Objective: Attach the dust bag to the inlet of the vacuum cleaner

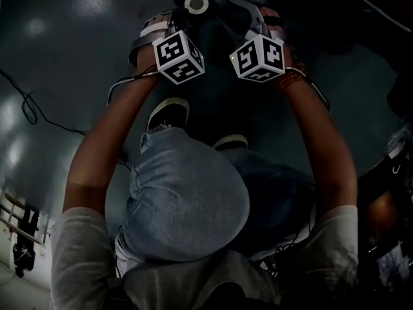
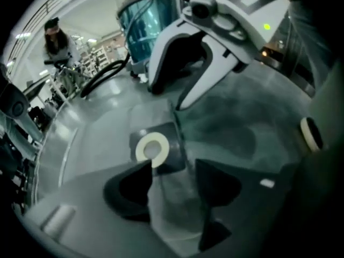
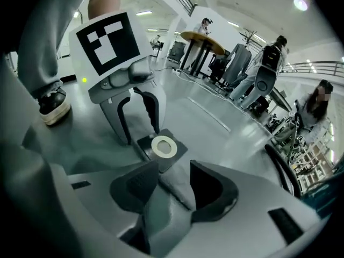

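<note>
The dust bag lies on the grey floor: soft grey fabric with a dark card collar [image 1: 195, 4] [image 2: 161, 148] [image 3: 163, 148] that carries a white ring. My left gripper [image 1: 169, 18] [image 2: 173, 168] stands open over the bag, with fabric lying between its dark pads. My right gripper [image 1: 248, 15] [image 3: 173, 168] is open too, facing it across the collar, with fabric in its gap. Each gripper view shows the other gripper's white fingers [image 2: 212, 74] [image 3: 122, 117] beyond the ring. The vacuum cleaner's teal tank [image 2: 148, 15] stands behind, with a black hose [image 2: 105, 74] [image 3: 282, 165].
My shoes [image 1: 169, 112] [image 3: 54, 104] stand close behind the bag. A thin cable [image 1: 29, 108] runs over the floor at the left. People, a round table [image 3: 201, 39] and equipment racks stand farther off in the hall.
</note>
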`<state>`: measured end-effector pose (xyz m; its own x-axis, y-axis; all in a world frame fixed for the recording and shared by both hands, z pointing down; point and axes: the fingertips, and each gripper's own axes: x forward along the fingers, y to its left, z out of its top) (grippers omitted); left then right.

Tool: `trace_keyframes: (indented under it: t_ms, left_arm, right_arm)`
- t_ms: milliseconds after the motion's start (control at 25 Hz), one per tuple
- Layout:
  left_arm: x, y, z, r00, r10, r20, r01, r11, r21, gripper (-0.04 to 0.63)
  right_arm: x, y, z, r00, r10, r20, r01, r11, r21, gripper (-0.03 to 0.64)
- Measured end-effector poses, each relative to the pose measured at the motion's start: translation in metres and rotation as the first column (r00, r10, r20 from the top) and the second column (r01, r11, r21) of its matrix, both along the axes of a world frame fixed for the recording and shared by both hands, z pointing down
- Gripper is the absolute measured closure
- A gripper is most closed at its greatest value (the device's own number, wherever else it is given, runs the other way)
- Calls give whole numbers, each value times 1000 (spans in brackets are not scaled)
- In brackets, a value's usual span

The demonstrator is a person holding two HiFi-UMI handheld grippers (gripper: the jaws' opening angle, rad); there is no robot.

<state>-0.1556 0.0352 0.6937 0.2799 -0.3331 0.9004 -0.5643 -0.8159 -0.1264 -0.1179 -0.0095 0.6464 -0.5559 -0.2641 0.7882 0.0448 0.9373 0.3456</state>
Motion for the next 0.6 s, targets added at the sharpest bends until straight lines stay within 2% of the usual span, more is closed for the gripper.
trace_keyframes:
  t_ms: [80, 200, 240, 360, 520, 600]
  left_arm:
    - [0, 0, 12, 999, 10, 40, -10, 1000, -12, 342]
    - [1, -1, 17, 999, 3, 52, -1, 999, -39, 357]
    - [0, -2, 16, 998, 4, 58, -3, 999, -32, 416]
    - [-2, -4, 9, 997, 24, 78, -25, 1000, 6, 465]
    - [-5, -8, -17, 998, 26, 58, -27, 999, 30, 517]
    - [-5, -8, -32, 999, 36, 40, -37, 999, 30, 529]
  right_arm:
    - [-1, 6, 8, 1000, -1, -11, 1, 1000, -7, 453]
    - [1, 9, 14, 1000, 7, -19, -7, 1000, -16, 453]
    - [2, 9, 16, 1000, 11, -24, -12, 1000, -18, 454]
    - [6, 9, 19, 999, 23, -37, -23, 1000, -20, 454]
    - [4, 6, 21, 999, -1, -44, 1, 1000, 1, 453]
    - [2, 4, 17, 999, -15, -40, 16, 999, 39, 453]
